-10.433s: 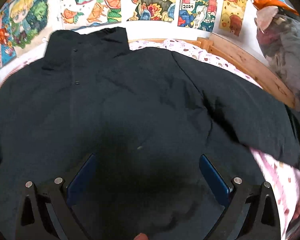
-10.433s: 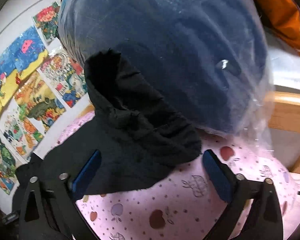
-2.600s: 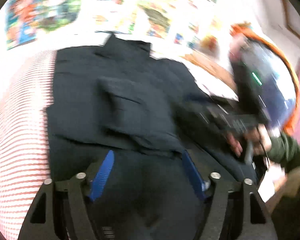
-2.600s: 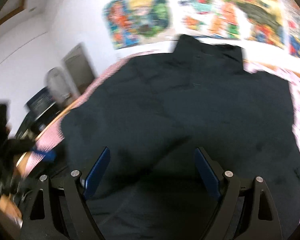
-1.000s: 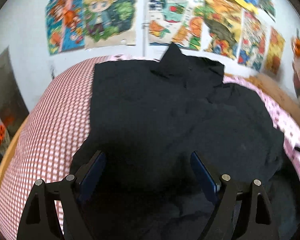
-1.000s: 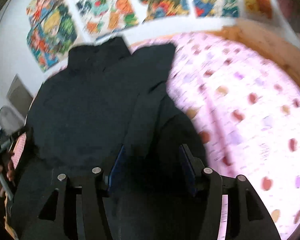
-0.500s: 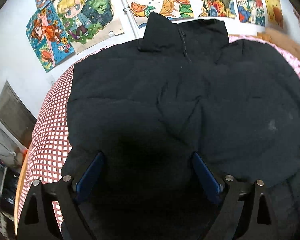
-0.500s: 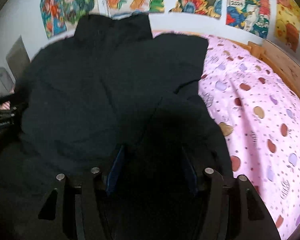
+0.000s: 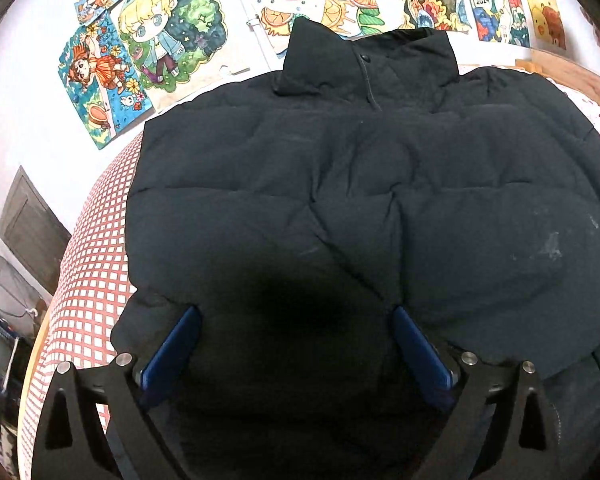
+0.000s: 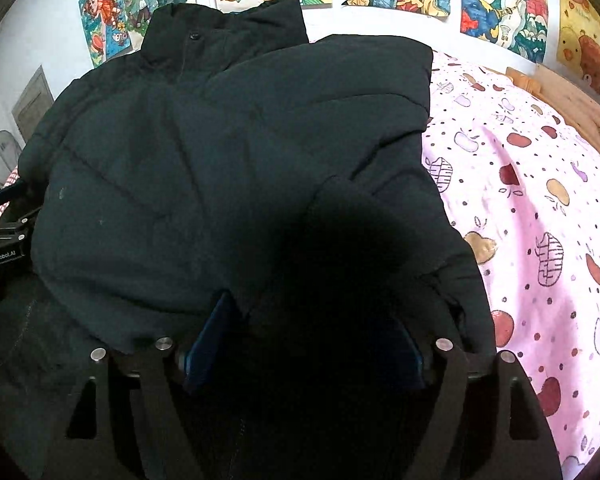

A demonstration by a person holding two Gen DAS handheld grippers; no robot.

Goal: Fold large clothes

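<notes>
Black quilted fabric fills both wrist views: a puffer jacket (image 9: pixel 340 200) lies spread on the bed, its stand-up collar (image 9: pixel 364 64) toward the wall of cartoon posters (image 9: pixel 148 48), with red-checked bedding (image 9: pixel 88 264) to one side and a pink apple-print sheet (image 10: pixel 540 220) to the other. One sleeve (image 10: pixel 320 92) lies folded in over the chest, its cuff end near the collar.

Judging by this, the fold is at the hem stage, with the side already turned in. The left claw (image 9: pixel 296 340) hangs released over the jacket's lower edge, its blue pads (image 9: pixel 172 344) wide apart and nothing between them. The right claw (image 10: pixel 312 332) has its pads drawn closer, with dark cloth bunched between them; whether it truly grips that cloth the shadow does not let one tell.

The next move probably calls for both claws to take the hem at matching points and carry it up toward the collar. The padding is thick and springy, so a shallow pinch may slip.
</notes>
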